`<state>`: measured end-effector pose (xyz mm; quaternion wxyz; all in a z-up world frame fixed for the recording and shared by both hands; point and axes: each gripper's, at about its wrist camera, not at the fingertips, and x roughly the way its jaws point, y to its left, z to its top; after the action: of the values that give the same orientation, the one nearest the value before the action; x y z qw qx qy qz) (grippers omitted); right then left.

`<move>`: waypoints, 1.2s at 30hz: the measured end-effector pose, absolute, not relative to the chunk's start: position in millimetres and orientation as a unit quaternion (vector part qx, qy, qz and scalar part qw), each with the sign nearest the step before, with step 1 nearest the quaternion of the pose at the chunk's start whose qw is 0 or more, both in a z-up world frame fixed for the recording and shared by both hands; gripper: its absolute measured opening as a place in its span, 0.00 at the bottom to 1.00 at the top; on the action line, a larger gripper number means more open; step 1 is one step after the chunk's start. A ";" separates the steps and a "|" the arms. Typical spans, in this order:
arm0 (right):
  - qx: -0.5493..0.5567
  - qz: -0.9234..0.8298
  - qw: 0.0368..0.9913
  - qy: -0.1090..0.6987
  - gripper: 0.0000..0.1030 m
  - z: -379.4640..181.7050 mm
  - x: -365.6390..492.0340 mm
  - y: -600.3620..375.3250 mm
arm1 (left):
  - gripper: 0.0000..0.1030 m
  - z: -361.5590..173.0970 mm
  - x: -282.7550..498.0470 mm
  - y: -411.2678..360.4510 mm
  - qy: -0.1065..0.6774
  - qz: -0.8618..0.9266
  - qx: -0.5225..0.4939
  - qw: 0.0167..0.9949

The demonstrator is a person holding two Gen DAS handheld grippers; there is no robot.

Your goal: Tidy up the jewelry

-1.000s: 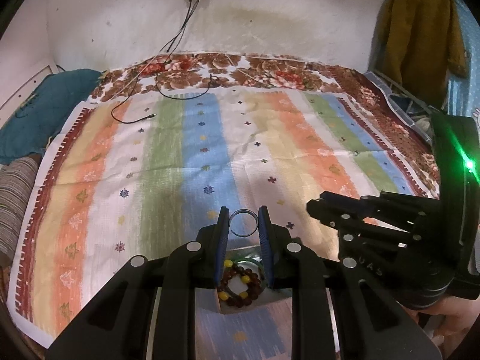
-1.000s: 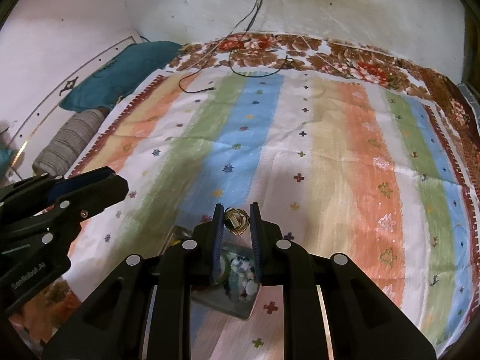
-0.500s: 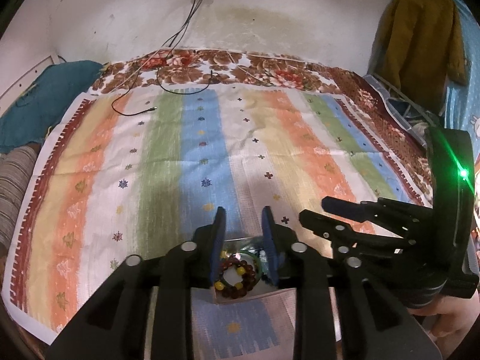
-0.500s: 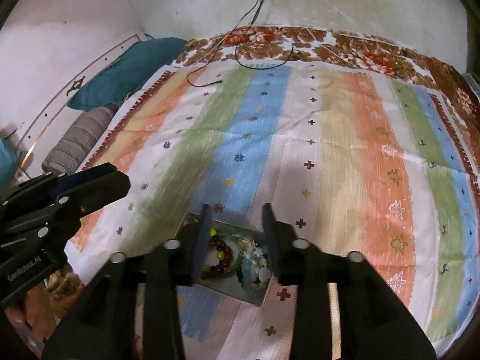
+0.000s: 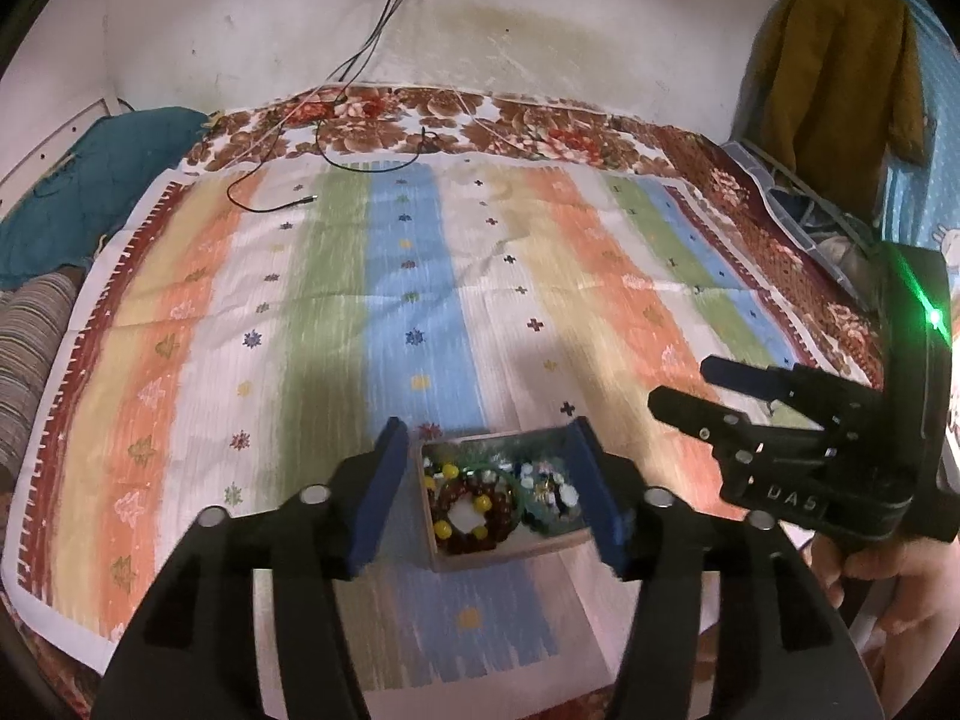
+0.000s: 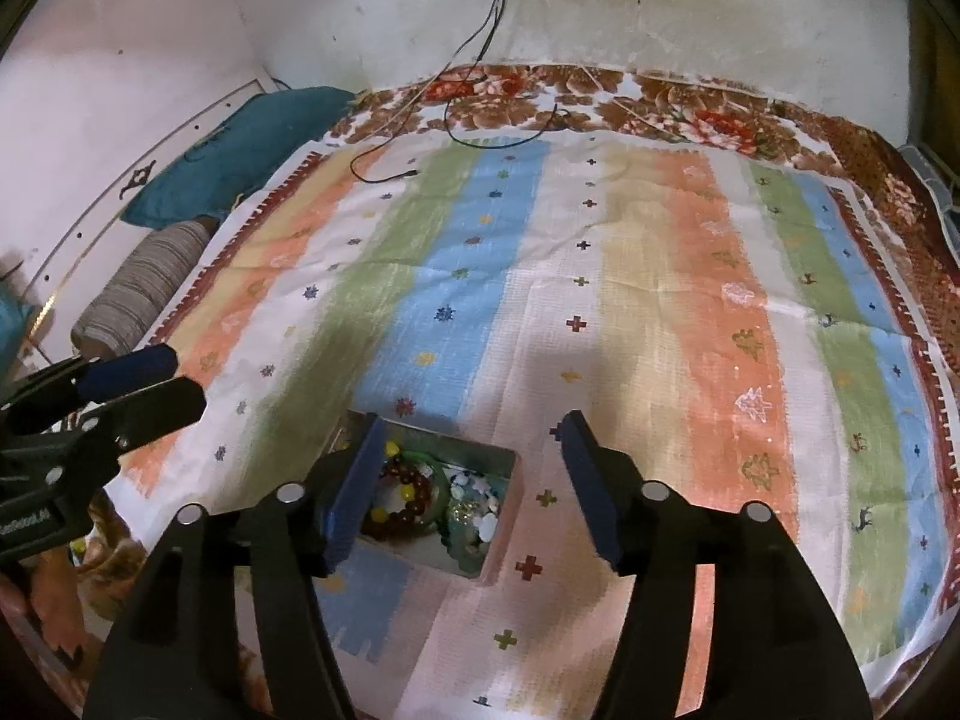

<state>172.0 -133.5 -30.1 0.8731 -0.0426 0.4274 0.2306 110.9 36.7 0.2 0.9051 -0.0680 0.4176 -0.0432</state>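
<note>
A small open box (image 5: 456, 558) sits on the striped cloth near its front edge. It holds a brown and yellow bead bracelet (image 5: 477, 510), a green bangle and a pile of small pale pieces (image 5: 549, 492). My left gripper (image 5: 489, 489) is open and empty, above the box, with one finger on each side of it. My right gripper (image 6: 471, 489) is open and empty, above the box's right part (image 6: 501, 540); the bracelet (image 6: 399, 507) shows beside its left finger. The right gripper also shows in the left wrist view (image 5: 684, 390).
The striped cloth (image 5: 420, 300) covers a bed with a floral sheet (image 5: 420, 126) behind it. A black cable (image 5: 270, 204) lies on the far left of the cloth. A teal pillow (image 6: 240, 150) and a striped bolster (image 6: 144, 294) lie at the left edge.
Both grippers have opened wide. The thin ring held in the left gripper and the small piece in the right gripper are gone from the fingers. Both grippers have pulled back and up.
</note>
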 end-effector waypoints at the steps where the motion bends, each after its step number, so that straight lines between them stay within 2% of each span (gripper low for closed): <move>1: -0.043 0.230 0.873 0.428 0.59 -30.2 168.9 -135.7 | 0.62 0.6 106.9 35.5 0.418 -0.039 -0.063 0.905; 3: -0.042 0.233 0.872 0.428 0.60 -30.1 164.2 -137.7 | 0.74 1.4 97.9 32.1 0.416 -0.034 -0.049 0.907; 6: -0.043 0.238 0.875 0.419 0.69 -28.2 154.5 -142.9 | 0.83 2.7 85.4 26.8 0.407 -0.035 -0.029 0.912; 11: -0.059 0.221 0.884 0.407 0.82 -28.2 138.8 -152.1 | 0.89 -0.1 73.7 20.5 0.407 -0.029 -0.010 0.913; 14: -0.061 0.223 0.886 0.401 0.89 -28.9 130.6 -156.3 | 0.91 -1.8 67.7 17.0 0.405 -0.022 0.005 0.914; 19: -0.059 0.243 0.888 0.386 0.93 -26.0 115.2 -160.6 | 0.94 -3.3 60.6 15.9 0.405 -0.020 0.009 0.914; 36: -0.057 0.278 0.890 0.357 0.94 -18.1 76.9 -163.8 | 0.95 -6.8 29.2 13.9 0.388 -0.009 0.020 0.921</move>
<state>76.9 -163.8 -18.1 0.8901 -0.0567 0.3571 0.2776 29.2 13.9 -6.8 0.9214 0.0202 0.3880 -0.0085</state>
